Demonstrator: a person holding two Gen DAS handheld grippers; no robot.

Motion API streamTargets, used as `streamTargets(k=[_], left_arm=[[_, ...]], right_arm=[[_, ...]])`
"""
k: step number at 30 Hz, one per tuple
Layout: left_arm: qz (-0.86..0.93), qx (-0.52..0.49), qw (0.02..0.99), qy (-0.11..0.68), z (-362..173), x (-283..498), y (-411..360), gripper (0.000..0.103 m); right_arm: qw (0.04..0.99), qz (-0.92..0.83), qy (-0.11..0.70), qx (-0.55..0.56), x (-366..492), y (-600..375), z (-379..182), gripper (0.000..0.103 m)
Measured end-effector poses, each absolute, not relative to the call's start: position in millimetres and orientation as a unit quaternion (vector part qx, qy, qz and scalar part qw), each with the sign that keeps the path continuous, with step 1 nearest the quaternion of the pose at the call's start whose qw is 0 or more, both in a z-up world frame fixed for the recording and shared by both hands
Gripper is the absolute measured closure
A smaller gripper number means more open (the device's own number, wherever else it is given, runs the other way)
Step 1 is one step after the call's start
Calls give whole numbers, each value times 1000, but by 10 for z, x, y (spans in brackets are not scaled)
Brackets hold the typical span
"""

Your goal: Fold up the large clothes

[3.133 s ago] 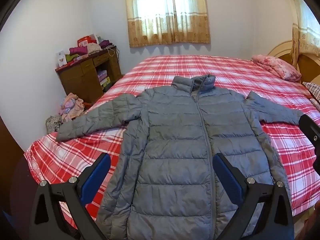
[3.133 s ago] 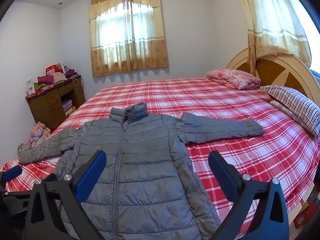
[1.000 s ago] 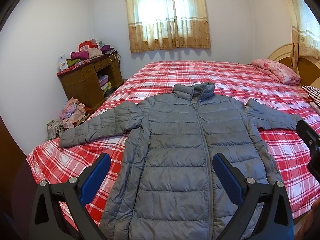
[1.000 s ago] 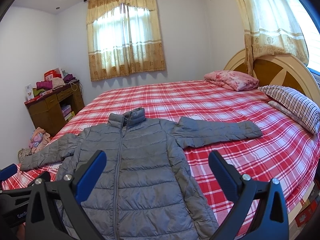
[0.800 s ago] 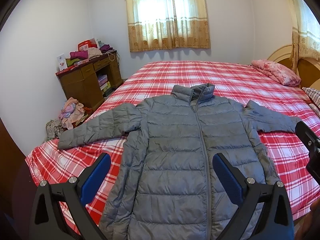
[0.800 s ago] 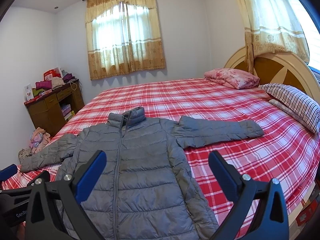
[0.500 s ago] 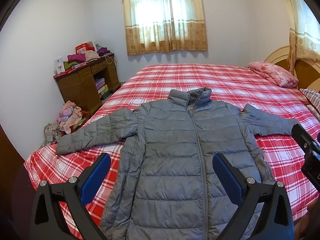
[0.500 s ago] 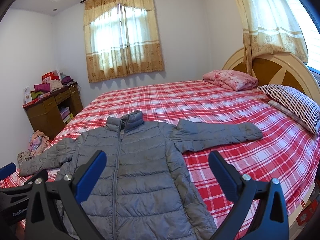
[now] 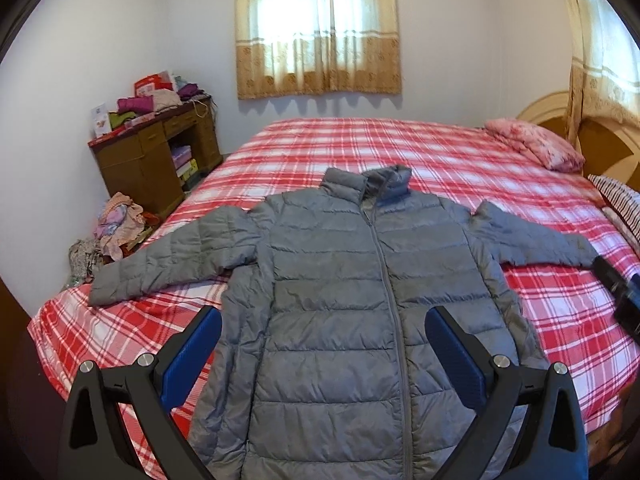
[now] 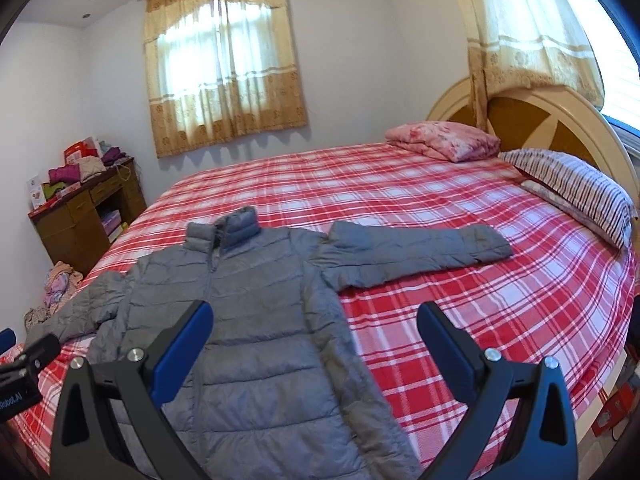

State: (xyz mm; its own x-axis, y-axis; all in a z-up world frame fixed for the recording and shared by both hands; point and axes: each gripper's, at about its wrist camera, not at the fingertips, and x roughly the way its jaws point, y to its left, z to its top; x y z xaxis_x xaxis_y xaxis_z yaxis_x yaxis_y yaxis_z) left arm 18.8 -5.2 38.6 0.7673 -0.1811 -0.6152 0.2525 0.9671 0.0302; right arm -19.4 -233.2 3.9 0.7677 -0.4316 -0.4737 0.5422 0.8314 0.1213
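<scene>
A grey quilted jacket lies front up and zipped on the red plaid bed, sleeves spread to both sides, collar toward the far wall. My left gripper hovers open above the jacket's lower half, holding nothing. From the right wrist view the jacket fills the lower left, its right sleeve stretched across the bed. My right gripper is open and empty above the jacket's right hem. Each gripper's black body shows at the edge of the other's view.
A wooden desk piled with clothes stands left of the bed, with a heap of clothes on the floor beside it. A pink folded blanket and a striped pillow lie by the headboard.
Both grippers have pulled back and lifted a little, so the jacket sits lower and smaller in view. The right view has turned left. The jacket lies as before and both grippers stay open.
</scene>
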Motion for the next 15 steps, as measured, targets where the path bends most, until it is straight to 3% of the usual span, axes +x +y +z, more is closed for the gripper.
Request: streamTargets(k=[7, 10, 15], left_arm=[[-93, -5, 927, 362, 2, 911, 208, 1], [-83, -22, 941, 327, -58, 1144, 324, 1], [-43, 9, 937, 348, -264, 1632, 338, 1]], right_arm=[[893, -351, 220, 176, -420, -3418, -184, 0], [862, -393, 213, 241, -541, -4182, -388, 0], [806, -421, 221, 352, -419, -5280, -755, 4]])
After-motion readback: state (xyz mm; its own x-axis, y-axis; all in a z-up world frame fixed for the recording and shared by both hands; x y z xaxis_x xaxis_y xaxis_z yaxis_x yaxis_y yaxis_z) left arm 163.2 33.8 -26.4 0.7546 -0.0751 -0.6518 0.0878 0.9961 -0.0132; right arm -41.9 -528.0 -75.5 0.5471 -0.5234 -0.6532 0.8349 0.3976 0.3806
